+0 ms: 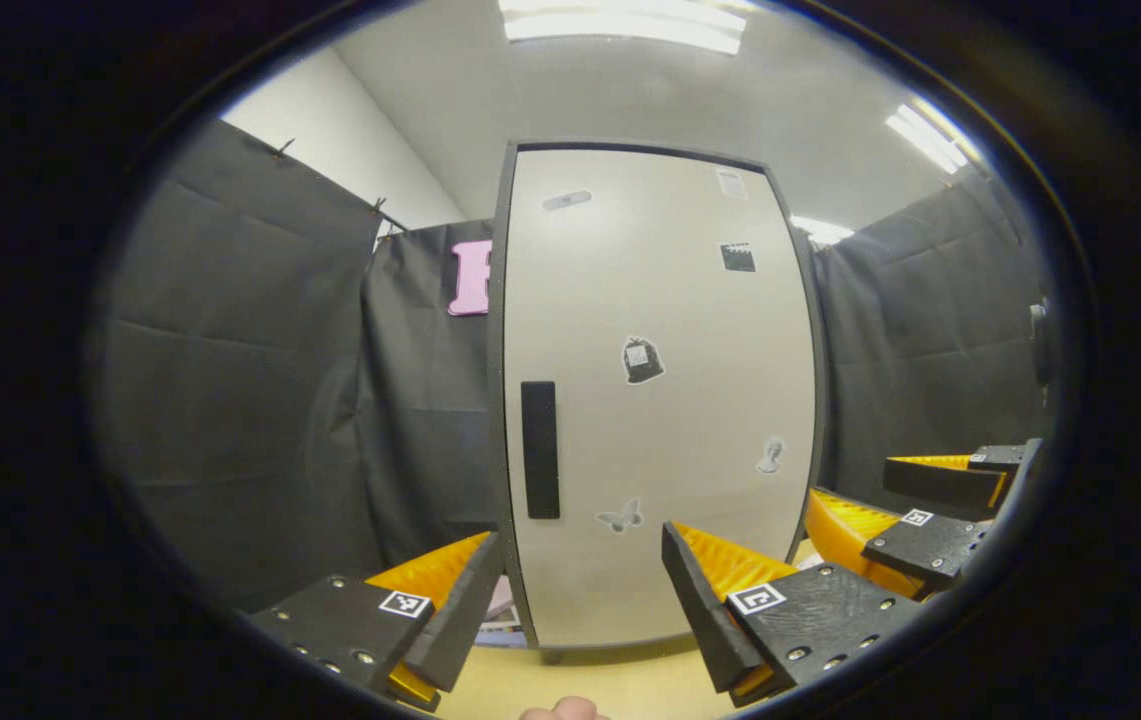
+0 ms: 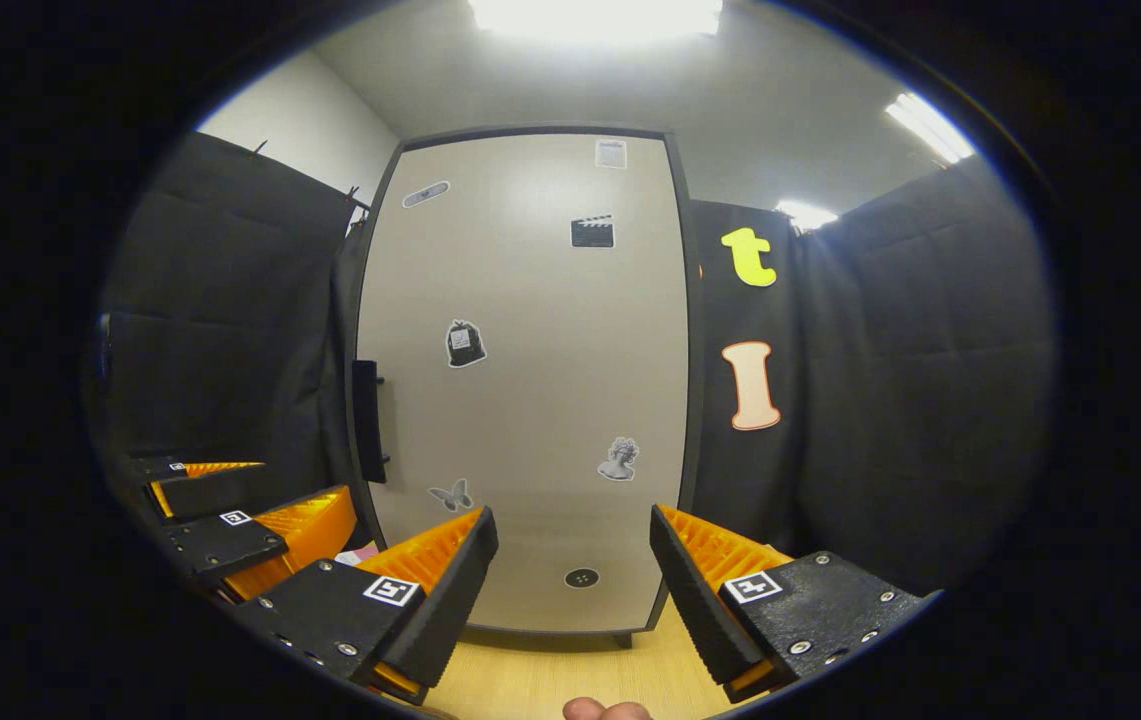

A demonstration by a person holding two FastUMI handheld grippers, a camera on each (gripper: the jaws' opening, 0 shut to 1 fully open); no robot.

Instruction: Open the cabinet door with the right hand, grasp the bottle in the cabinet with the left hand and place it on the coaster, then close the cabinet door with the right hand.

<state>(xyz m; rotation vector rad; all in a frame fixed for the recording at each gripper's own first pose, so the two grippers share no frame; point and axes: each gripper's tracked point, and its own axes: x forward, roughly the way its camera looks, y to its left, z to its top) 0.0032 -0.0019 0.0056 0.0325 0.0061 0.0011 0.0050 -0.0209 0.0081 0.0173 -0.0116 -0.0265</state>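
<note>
Left gripper view faces the cabinet door (image 1: 650, 400), which is shut and stands on the pale wooden worktop (image 1: 610, 680). The left tongs (image 1: 580, 590) are spread wide with nothing between them, held in front of the door's lower edge and apart from it. From this side the dark handle (image 1: 540, 450) shows face-on as a flat upright bar near the door's left edge. The right tongs (image 1: 920, 520) come in at the right rim, beside the cabinet's right side; their fingers stand apart too.

Right gripper view shows the same door (image 2: 530, 400) from farther right, so the handle (image 2: 367, 420) is seen from the side, standing out from the door's left edge. Low on the door here is a small round dark spot (image 2: 581, 577). The right tongs (image 2: 575, 580) are spread and empty, short of the door. The left tongs (image 2: 230, 510) sit at the left rim. A fingertip (image 2: 605, 710) peeks up at the bottom edge. The bottle and coaster cannot be made out with the door shut.
</note>
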